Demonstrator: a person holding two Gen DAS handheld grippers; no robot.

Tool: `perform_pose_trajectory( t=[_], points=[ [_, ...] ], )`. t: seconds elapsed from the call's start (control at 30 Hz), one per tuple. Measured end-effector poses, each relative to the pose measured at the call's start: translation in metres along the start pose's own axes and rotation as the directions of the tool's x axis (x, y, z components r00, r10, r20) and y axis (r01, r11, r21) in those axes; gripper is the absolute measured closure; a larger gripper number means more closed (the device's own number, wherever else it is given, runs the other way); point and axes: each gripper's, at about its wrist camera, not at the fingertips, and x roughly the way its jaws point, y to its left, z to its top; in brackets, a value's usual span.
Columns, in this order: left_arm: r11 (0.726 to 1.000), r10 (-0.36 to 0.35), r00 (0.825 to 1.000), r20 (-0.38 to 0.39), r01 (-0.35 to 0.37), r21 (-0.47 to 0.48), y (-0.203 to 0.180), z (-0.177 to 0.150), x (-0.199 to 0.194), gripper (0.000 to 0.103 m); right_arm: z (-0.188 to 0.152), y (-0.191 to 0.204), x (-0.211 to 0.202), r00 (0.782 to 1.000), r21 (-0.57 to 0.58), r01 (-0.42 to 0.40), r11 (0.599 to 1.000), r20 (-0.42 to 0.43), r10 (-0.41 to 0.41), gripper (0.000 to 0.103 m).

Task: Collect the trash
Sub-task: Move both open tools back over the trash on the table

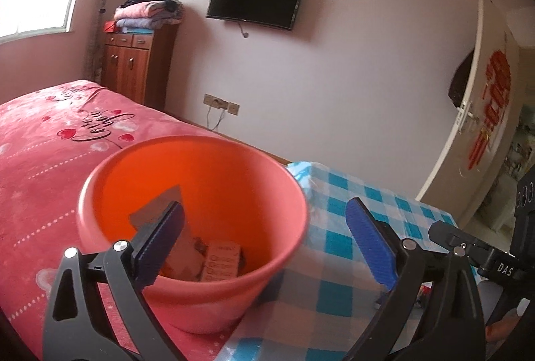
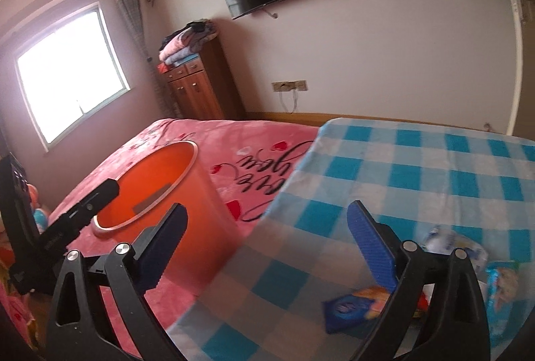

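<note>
The left wrist view looks slightly down from close above the orange bucket (image 1: 192, 210) on the pink bed (image 1: 43, 140), facing the far wall's television (image 1: 255, 0). The right wrist view sits further right, over the checked cloth (image 2: 418, 167), sharing bucket, bed, television and cabinet (image 2: 204, 87).

Orange bucket (image 1: 194, 194) is open at top, w/ cardboard scraps (image 1: 200, 257) low inside. Right of bucket, checkered cloth (image 2: 418, 167) is bare; wrappers (image 2: 354, 307) lie near its front edge.
</note>
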Motion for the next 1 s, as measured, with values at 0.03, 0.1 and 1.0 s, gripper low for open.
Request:
perform_pose_trajectory(
  t=[0.03,0.1,1.0],
  points=[
    [1.000,-0.004,1.000,-0.002,0.004,0.006,-0.004,-0.002,0.000,0.005,-0.002,-0.003,-0.002,1.000,0.004,0.007,1.000,0.002,-0.007,0.008],
    [0.999,-0.020,1.000,-0.005,0.020,0.025,-0.014,-0.005,-0.001,0.005,-0.007,-0.010,-0.007,1.000,0.013,0.022,1.000,0.003,-0.022,0.008],
    [0.974,-0.121,0.988,-0.100,0.138,0.178,-0.123,-0.045,0.010,0.005,-0.047,-0.095,-0.063,0.979,0.098,0.181,0.979,0.078,-0.189,0.008]
  ],
)
